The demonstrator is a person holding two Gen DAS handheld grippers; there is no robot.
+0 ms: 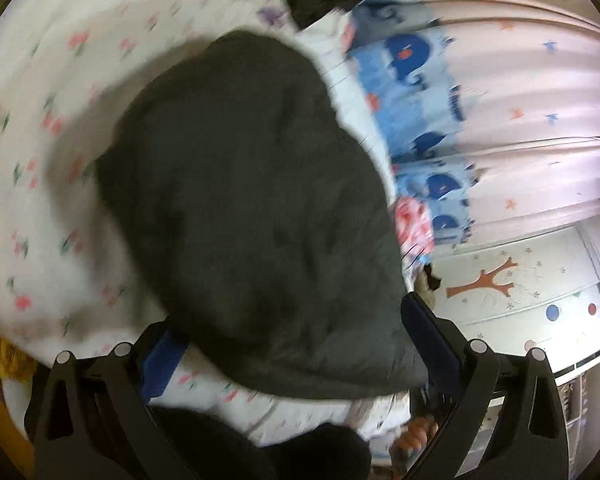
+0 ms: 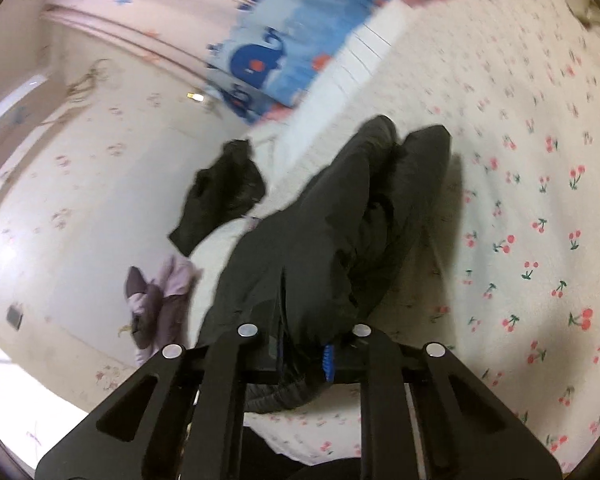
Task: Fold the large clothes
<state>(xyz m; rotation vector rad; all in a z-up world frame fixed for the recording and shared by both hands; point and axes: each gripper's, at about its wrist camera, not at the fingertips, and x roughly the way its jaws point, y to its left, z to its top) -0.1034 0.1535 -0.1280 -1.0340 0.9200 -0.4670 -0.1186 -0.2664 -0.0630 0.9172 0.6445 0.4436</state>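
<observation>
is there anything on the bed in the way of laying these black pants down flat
Nothing visible blocks it. The black pants already lie on the cherry-print sheet, which is bare beside them. The other black garment and blue whale cloth sit off to the side.

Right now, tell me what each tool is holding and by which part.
Right tool is shut on the dark garment at its gathered near end. Left tool is spread wide around the same garment, not clamping it.

Soft indoor light; heavy motion blur, perhaps defocus; fisheye-warped, dark-vignetted edges.

Black gripper (image 2: 300, 354) linkages, silver rivets, blue pads.
</observation>
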